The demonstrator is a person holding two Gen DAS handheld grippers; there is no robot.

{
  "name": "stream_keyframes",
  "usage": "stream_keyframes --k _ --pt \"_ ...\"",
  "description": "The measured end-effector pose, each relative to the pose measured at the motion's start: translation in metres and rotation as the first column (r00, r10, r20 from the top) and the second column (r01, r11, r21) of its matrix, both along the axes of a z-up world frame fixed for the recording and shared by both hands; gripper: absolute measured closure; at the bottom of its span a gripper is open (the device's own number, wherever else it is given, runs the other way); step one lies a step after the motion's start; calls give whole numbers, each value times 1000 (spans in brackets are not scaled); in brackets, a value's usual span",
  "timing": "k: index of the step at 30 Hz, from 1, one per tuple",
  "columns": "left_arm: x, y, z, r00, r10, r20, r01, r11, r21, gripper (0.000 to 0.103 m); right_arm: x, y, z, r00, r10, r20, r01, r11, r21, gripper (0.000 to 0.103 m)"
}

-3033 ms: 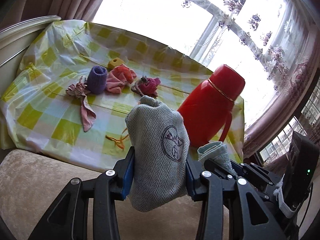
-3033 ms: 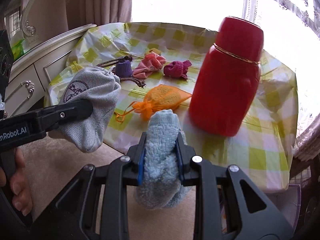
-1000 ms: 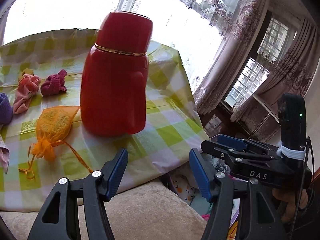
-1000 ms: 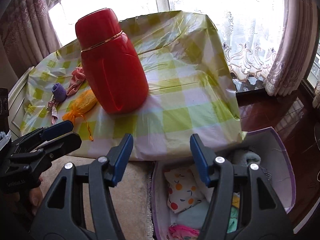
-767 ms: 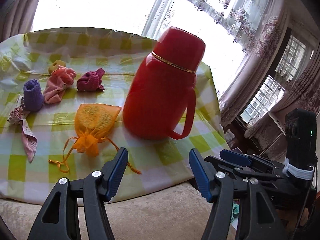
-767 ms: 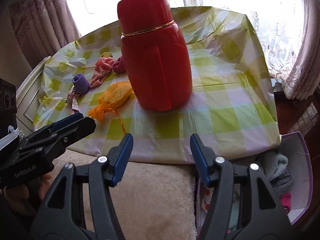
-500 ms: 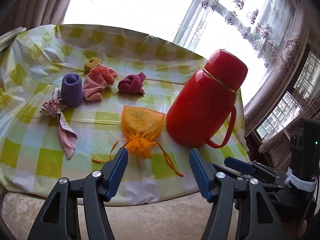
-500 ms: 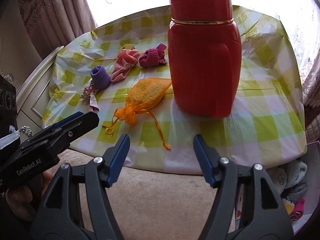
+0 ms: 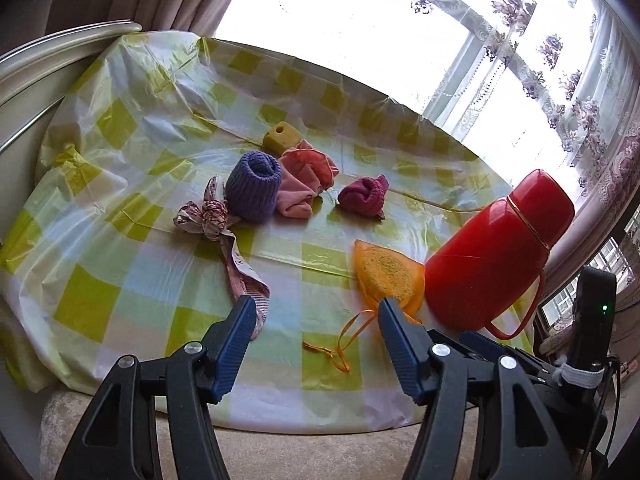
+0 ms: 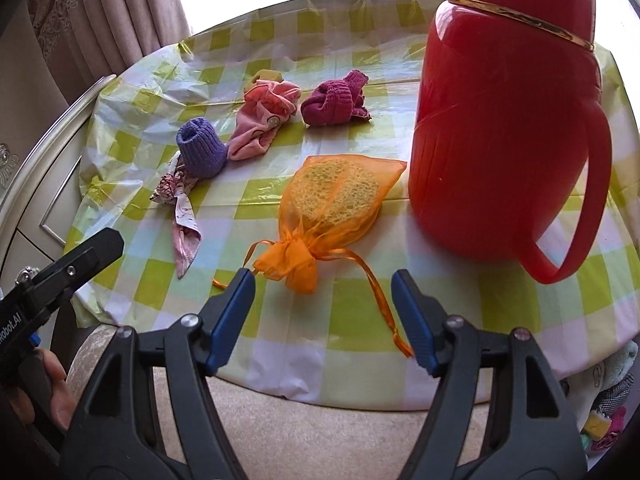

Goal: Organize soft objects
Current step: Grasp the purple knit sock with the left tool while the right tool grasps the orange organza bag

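Several soft things lie on the yellow-checked tablecloth [image 9: 120,280]: an orange mesh pouch [image 10: 336,196] [image 9: 390,276], a purple rolled sock [image 9: 254,186], a pink cloth [image 9: 304,188], a magenta sock [image 9: 364,196], a knotted patterned scarf [image 9: 216,216] and a yellow sponge [image 9: 282,136]. My left gripper [image 9: 316,308] hangs open and empty over the near table edge, between the scarf's tail and the pouch's ribbon. The jaws of my right gripper [image 10: 323,278] are opening with nothing between them, just short of the pouch's tied neck.
A tall red thermos jug [image 10: 504,120] stands right of the pouch, its handle toward me. Below the table's right corner a container holds more soft things [image 10: 612,400]. A hand [image 10: 36,396] holds the left gripper. A beige cushion edge runs along the front; curtains and a window stand behind.
Both grippers swung left from the container beside the table back over the tabletop. The cloth bag and blue towel held three seconds ago are gone from the jaws. The right jaws widened.
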State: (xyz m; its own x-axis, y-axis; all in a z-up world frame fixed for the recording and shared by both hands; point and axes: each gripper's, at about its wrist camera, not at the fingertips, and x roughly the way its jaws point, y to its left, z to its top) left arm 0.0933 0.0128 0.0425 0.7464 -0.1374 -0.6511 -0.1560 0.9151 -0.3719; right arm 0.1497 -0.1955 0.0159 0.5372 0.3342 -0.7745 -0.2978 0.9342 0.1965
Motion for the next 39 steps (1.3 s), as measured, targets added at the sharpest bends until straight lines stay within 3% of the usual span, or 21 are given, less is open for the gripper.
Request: stream_keyframes --k 24,31,39 --pt "72 71 -33 986 148 -83 -146 989 28 39 65 50 -34 997 -68 -38 64 993 -96 30" --pt "110 58 -24 997 74 -22 -70 987 143 38 79 56 -40 994 -105 -28 102 990 -99 26" --pt "160 48 -37 997 47 -64 -29 968 251 35 93 67 -41 993 -117 22 119 986 -121 19"
